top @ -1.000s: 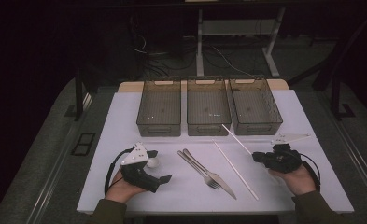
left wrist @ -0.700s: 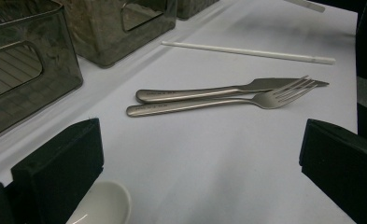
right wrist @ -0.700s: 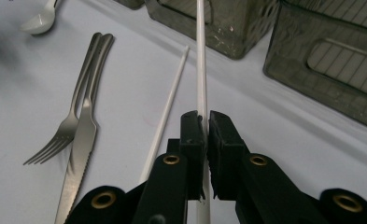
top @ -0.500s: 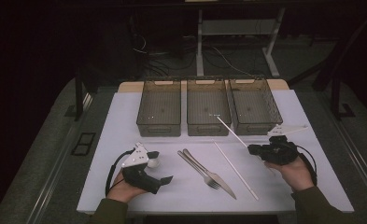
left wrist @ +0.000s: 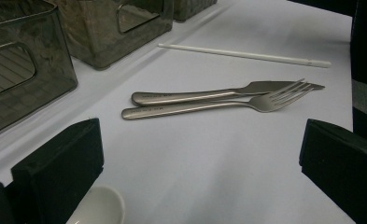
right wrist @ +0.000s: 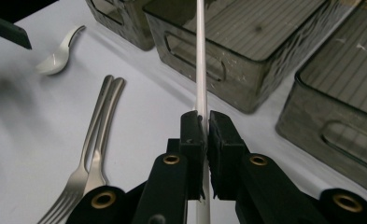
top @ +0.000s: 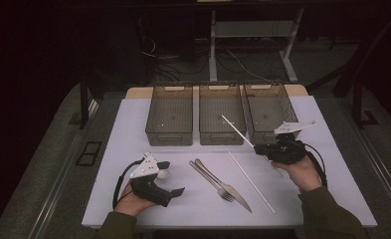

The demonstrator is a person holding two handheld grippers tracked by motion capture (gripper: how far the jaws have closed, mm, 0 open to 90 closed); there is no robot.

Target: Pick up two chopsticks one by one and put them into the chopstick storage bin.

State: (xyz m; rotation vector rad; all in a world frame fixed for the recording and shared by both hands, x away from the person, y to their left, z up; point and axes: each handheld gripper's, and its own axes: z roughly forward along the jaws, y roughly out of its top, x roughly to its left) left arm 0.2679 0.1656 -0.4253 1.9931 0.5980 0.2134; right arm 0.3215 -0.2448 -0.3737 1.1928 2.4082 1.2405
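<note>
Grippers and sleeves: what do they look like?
Both the left gripper and right gripper are black handheld units, each topped by a grey three-cornered plate and trailing a black cable. The jaws are black blocks on arms with brass-coloured pivots. The sleeves are olive green.

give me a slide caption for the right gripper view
Right gripper clamps a white chopstick pointing toward the bins, fork and knife alongside.
</note>
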